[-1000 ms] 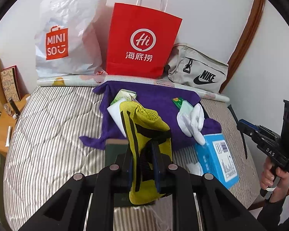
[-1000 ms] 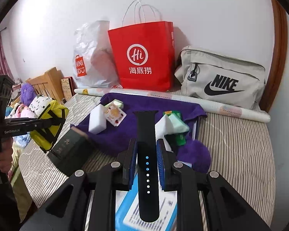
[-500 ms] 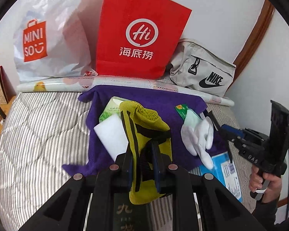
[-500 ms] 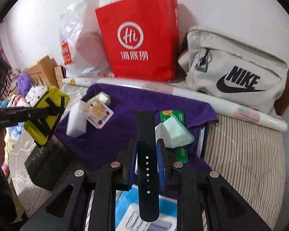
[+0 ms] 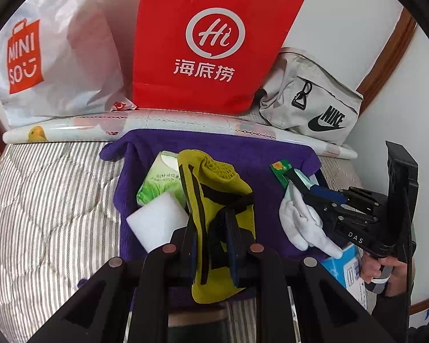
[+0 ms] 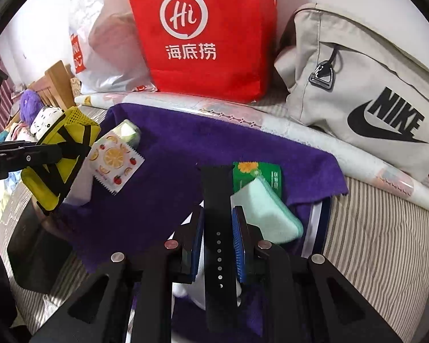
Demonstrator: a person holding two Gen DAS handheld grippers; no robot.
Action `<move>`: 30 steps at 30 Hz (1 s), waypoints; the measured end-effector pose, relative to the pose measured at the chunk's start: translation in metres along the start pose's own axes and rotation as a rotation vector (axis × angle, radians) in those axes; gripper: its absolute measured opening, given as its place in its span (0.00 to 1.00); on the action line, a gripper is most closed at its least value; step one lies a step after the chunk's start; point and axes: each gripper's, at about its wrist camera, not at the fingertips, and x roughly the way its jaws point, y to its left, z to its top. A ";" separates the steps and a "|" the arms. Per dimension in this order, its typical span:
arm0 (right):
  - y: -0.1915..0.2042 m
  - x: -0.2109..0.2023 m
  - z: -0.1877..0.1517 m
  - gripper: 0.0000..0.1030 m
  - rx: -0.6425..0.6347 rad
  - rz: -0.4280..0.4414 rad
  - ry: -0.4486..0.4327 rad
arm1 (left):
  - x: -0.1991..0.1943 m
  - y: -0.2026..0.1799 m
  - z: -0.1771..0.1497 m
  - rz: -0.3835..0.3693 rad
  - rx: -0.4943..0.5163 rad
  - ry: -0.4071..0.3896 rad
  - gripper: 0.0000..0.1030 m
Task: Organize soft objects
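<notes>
My left gripper point(image 5: 213, 245) is shut on a yellow and black mesh shoe point(image 5: 214, 197) and holds it above the purple towel point(image 5: 243, 154); the shoe also shows in the right wrist view point(image 6: 60, 160). My right gripper point(image 6: 217, 228) is shut on a black watch strap point(image 6: 217, 200) over the towel point(image 6: 180, 148). In the left wrist view my right gripper point(image 5: 300, 184) sits by a white glove point(image 5: 303, 223). On the towel lie a white sponge point(image 5: 157, 220), a green tissue pack point(image 5: 157, 183), a mint pad point(image 6: 263, 211) and a fruit-print packet point(image 6: 114, 160).
A red paper bag point(image 5: 208, 43), a white MINISO bag point(image 5: 51, 57) and a grey Nike bag point(image 6: 357, 85) stand along the wall behind a rolled mat point(image 5: 128, 123). A blue box point(image 5: 349, 271) lies at the towel's right. A dark box point(image 6: 34, 251) sits at left on the striped mattress point(image 5: 43, 200).
Both grippers have moved forward over the purple towel toward the bags, still holding the shoe and the strap. The right gripper has come closer to the white glove.
</notes>
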 end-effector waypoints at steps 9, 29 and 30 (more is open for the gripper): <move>-0.007 0.012 0.010 0.20 0.017 0.002 0.032 | 0.039 0.000 0.015 -0.050 -0.027 0.090 0.17; -0.008 0.014 0.011 0.33 0.014 0.003 0.065 | 0.070 -0.012 0.020 -0.024 0.013 0.162 0.31; -0.009 0.013 0.010 0.43 0.015 0.001 0.065 | 0.067 -0.014 0.020 -0.019 0.022 0.157 0.37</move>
